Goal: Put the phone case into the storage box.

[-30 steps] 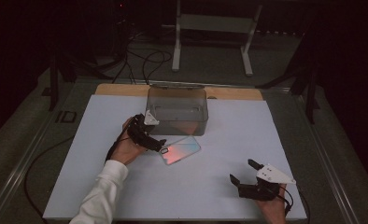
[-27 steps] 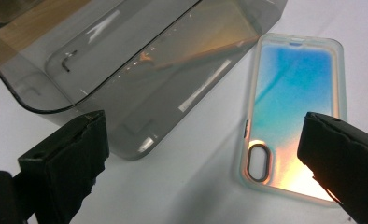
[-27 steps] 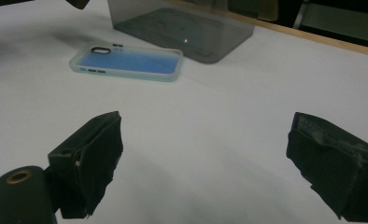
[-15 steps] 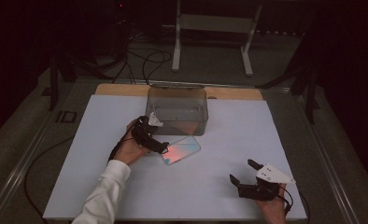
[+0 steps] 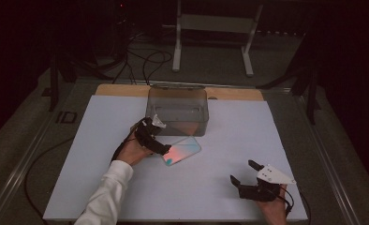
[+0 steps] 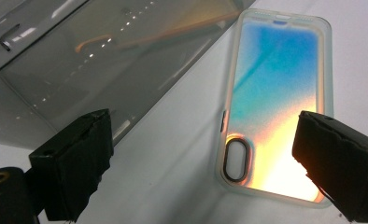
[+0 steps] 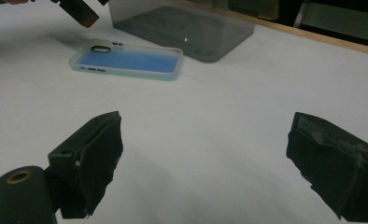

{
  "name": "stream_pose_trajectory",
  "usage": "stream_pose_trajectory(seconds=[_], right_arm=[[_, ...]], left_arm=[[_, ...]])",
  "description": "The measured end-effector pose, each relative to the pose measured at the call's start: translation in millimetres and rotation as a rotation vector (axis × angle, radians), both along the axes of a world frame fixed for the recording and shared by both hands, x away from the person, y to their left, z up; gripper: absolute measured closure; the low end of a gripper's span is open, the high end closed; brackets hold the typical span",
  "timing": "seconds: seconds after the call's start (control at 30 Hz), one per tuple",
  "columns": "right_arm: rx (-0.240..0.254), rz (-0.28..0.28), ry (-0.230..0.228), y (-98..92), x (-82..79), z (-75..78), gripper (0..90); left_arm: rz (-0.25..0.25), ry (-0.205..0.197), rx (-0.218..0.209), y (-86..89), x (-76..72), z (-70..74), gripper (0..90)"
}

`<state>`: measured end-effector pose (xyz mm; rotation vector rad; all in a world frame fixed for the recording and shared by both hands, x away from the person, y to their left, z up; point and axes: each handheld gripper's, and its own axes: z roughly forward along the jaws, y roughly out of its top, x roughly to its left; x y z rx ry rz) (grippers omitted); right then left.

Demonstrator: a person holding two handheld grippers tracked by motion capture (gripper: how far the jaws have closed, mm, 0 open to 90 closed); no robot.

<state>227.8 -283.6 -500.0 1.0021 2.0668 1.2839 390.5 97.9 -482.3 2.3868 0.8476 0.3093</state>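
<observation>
white table top (image 5: 103,187) | on it: phone case (image 5: 182,152), clear plastic box (image 5: 177,110)

Dim room, white worktop (image 5: 103,140) lit from above; grey floor (image 5: 210,65) behind, black cables (image 5: 140,56) trailing, pale metal stand (image 5: 215,23) beyond.

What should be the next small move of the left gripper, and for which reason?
Probably lower the left gripper and close it across the phone case. Its jaws stand open above the case's camera-hole end, gripping nothing, and the case lies flat on the white mat just in front of the clear box.
</observation>
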Motion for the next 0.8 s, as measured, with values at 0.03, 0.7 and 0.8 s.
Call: stream_pose_trajectory(seconds=[0.03,0.7,0.8], right_arm=[[0.0,0.0,0.0,0.0,0.0,0.0,10.6],[-0.002,0.001,0.001,0.3,0.3,-0.3,10.6],[-0.002,0.002,0.001,0.2,0.4,-0.2,10.6]], left_arm=[[-0.001,0.002,0.0,-0.4,0.3,-0.4,6.6],[-0.012,0.045,-0.012,-12.4,6.0,-7.3,17.1],[-0.015,0.057,-0.012,-15.8,7.3,-8.5,21.7]])
